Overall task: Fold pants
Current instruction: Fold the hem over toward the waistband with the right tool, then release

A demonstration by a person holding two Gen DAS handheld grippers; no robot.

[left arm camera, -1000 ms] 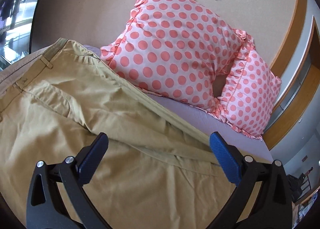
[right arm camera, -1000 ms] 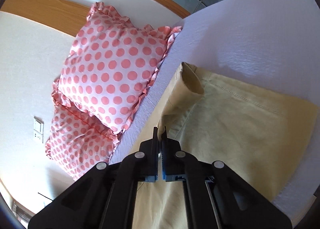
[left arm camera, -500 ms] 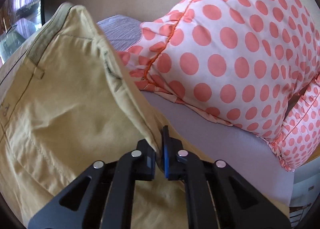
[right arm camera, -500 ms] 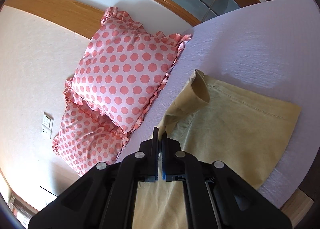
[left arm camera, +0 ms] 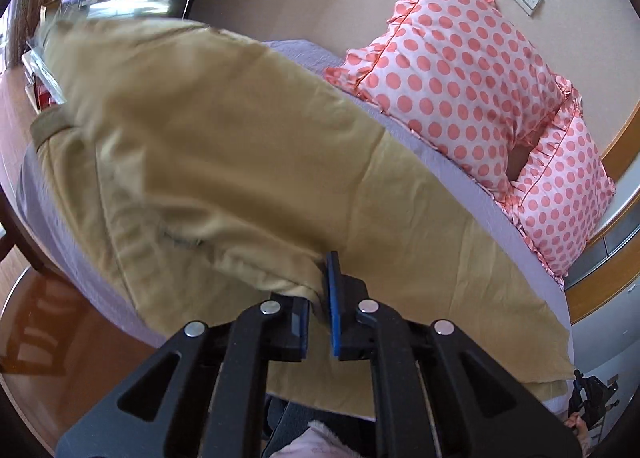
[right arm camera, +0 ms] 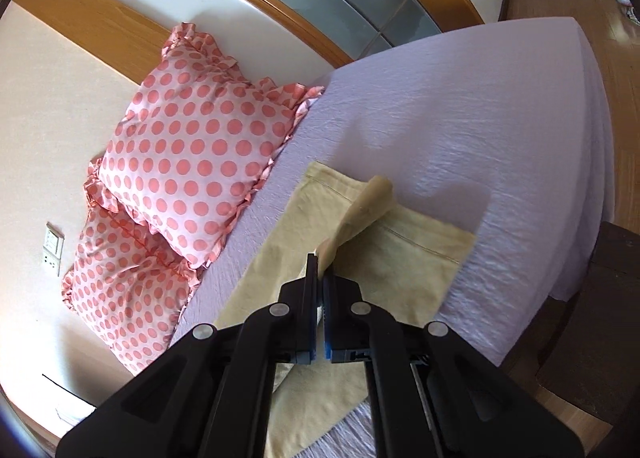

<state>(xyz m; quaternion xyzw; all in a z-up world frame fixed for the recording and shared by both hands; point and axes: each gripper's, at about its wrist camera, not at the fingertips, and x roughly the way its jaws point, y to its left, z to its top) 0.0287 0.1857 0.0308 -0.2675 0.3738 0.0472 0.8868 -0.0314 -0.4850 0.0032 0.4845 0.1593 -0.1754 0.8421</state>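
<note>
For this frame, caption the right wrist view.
Right gripper pinches a lifted khaki pants leg above the lavender bed.

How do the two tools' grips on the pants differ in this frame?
The left tool pinches a thick, bunched fold of the pants; the right tool pinches a thin hem edge. The left lifts a broad panel, the right only a narrow curled strip. Both are shut on the same tan fabric.

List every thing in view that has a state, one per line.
Left tongs: shut on the pants, fabric lifted.
Right tongs: shut on the pants, one hem raised.
Pants: partly lifted, partly flat on the bed, not yet folded.
Pillows: propped against the wall, overlapping.
Bed: sheet on, lightly wrinkled.
</note>
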